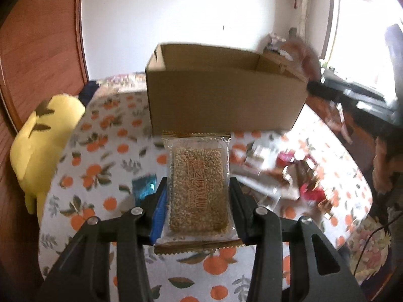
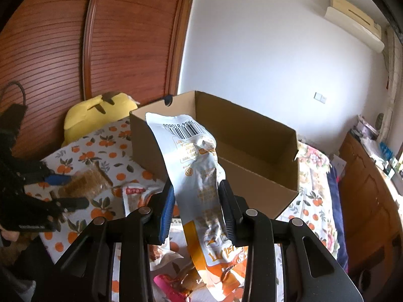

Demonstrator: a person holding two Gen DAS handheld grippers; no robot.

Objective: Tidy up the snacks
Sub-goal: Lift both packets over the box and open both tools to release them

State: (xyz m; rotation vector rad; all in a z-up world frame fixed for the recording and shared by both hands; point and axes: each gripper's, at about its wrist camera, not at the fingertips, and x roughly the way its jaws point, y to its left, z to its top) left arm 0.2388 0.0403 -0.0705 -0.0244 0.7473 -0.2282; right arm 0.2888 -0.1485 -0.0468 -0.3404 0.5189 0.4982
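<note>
My left gripper (image 1: 197, 188) is shut on a clear-wrapped sesame bar (image 1: 197, 186) and holds it above the orange-print tablecloth (image 1: 100, 171), just in front of an open cardboard box (image 1: 221, 100). My right gripper (image 2: 197, 196) is shut on a white and orange snack pouch (image 2: 199, 176), held up at the near left corner of the same box (image 2: 252, 151), whose inside looks empty. The left gripper with its bar (image 2: 85, 183) shows at the left of the right wrist view.
Loose snack packets (image 1: 289, 171) lie on the table right of the bar, and a blue packet (image 1: 143, 186) lies left of it. More packets (image 2: 141, 196) lie under the right gripper. A yellow plush toy (image 1: 42, 146) sits at the table's left edge. A wooden wardrobe (image 2: 100, 37) stands behind.
</note>
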